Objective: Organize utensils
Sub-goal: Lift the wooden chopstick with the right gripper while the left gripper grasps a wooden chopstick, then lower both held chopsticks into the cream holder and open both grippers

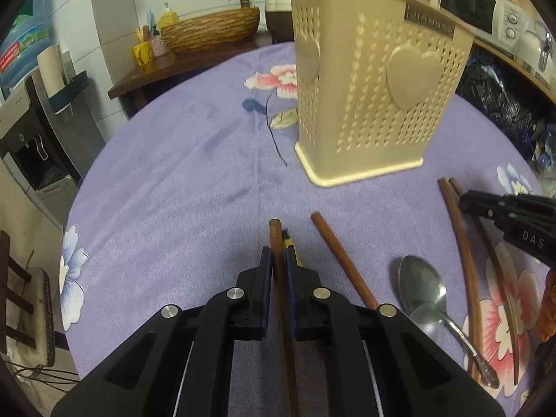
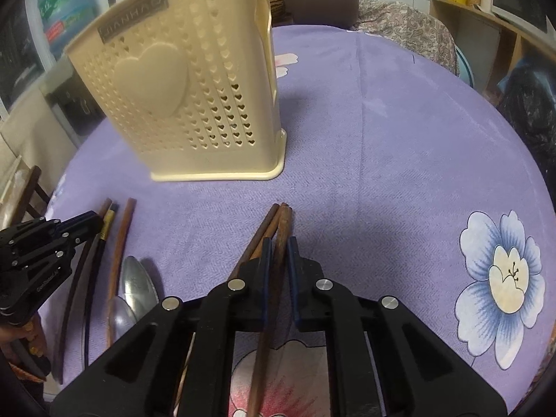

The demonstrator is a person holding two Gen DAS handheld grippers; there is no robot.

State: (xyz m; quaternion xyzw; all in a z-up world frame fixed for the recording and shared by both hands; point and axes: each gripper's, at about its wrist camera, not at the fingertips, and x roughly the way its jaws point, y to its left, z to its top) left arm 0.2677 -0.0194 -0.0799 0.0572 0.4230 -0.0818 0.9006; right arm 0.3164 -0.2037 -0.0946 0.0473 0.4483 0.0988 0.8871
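Chopsticks [image 1: 342, 260]: five; spoon [image 1: 422, 286]: one.

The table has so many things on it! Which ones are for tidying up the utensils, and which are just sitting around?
For the job:
- beige holder
- brown chopstick in the left gripper
- brown chopstick in the right gripper
- loose chopsticks
- metal spoon

Just lying about:
- woven basket
- yellow soap bottle
- microwave
- water dispenser
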